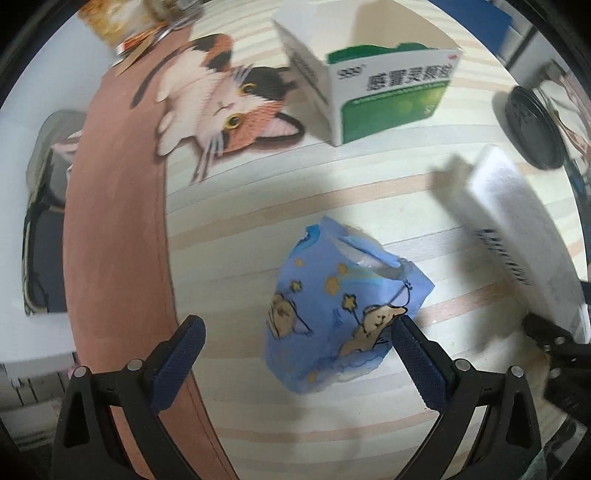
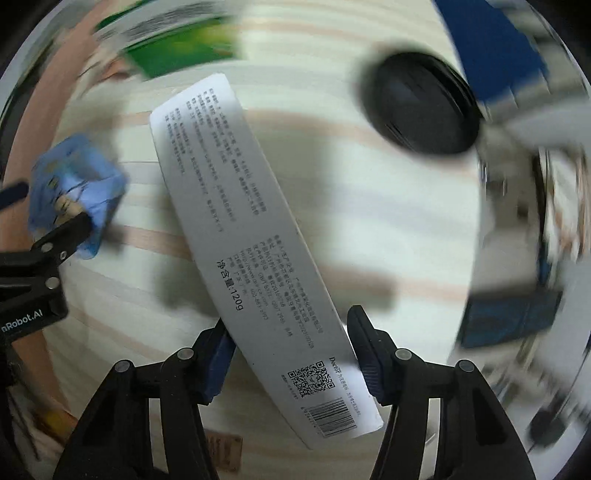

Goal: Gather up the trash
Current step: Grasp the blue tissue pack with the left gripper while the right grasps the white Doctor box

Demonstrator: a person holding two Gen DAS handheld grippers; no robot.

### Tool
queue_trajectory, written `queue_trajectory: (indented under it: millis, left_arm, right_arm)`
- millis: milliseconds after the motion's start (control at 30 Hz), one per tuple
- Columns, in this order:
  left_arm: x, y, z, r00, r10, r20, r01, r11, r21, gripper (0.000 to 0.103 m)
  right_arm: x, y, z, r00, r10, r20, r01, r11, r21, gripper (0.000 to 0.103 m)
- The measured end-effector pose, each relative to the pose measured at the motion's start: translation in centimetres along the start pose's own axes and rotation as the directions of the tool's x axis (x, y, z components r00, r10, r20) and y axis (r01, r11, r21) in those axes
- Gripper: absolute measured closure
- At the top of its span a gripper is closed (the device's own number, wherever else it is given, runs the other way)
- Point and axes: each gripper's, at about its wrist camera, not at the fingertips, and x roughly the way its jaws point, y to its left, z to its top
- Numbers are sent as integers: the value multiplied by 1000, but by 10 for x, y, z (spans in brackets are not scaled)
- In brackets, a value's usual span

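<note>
A crumpled blue packet (image 1: 332,306) printed with cartoon animals lies on the striped tabletop. My left gripper (image 1: 299,354) stands open around it; its right finger (image 1: 417,354) sits against the packet's edge and the left finger is well clear. A long white carton (image 2: 240,229) with small print, a QR code and a barcode lies slantwise between the fingers of my right gripper (image 2: 291,354), whose pads press on its long sides. In the left wrist view the white carton (image 1: 517,229) is tilted at the right, above the right gripper (image 1: 546,339). The blue packet (image 2: 77,181) and left gripper (image 2: 40,210) show far left.
A green and white medicine box (image 1: 388,99) stands at the back beside a cat picture (image 1: 221,107). A round black lid (image 2: 421,103) lies at the far right. A brown band (image 1: 114,221) runs along the table's left edge, with the floor beyond. Snack packets (image 1: 110,18) sit top left.
</note>
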Motion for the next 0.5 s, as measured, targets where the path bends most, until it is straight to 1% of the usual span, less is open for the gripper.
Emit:
queue_trajectory:
  millis: [67,100,133,167,200,233,267,300,333,367,400,433,467,500]
  left_arm:
    - [5,-2,5,1000,-12,-9,12,1000,17,0]
    - [7,-5,7,1000,-20,-12,20,1000,24,0]
    - [9,-8,10,1000,-24,-16,24,999,31,1]
    - [11,-14,13,1000,-23,-19,24,999,38,1]
    - [11,-23,16,999,-32,-19,33,998,46,1]
    - [12,-23,18,999,-40,-13,41,998,48,5]
    - [11,-25,19,999,-49,-2,49,998,47,7]
    - [9,-26,20,998,-67,6,67,997,45,18]
    - [6,-28,20,993,-116,9,115,993,34,37]
    - [4,-28,20,989,-146,10,146,989,19,47]
    - [1,-28,20,988,-153,11,153,988,5,63]
    - [-1,-29,20,989,-150,13,150,989,0,72]
    - [-3,-29,19,988,-154,18,154,988,-12,76]
    - [-5,-29,18,987,-159,20,160,987,-31,81]
  right_arm:
    - [4,-12,-3,999,13,-37,-11,999,42,41]
    - [5,-16,-3,999,10,-38,-8,999,53,38]
    - [5,-17,-1,999,-4,-35,5,999,49,33]
    - [5,-16,-7,999,-17,-27,18,999,45,32]
    - [4,-16,-4,1000,-25,-8,25,999,40,32]
    - [4,-16,-6,1000,-30,4,30,999,34,32]
    - [2,-12,-4,999,-32,18,32,999,29,32]
    - [0,-3,-3,999,-36,29,35,999,26,32]
    - [-2,8,-7,999,-39,38,38,999,25,32]
    - [-4,11,-7,998,-42,48,41,999,23,32]
    - [-6,15,-7,997,-42,59,40,999,23,35]
    - [-9,19,-3,997,-35,63,33,999,25,44]
    - [-10,24,-5,997,-23,70,21,1000,23,45]
    - [-8,30,-5,997,-33,77,32,999,13,46]
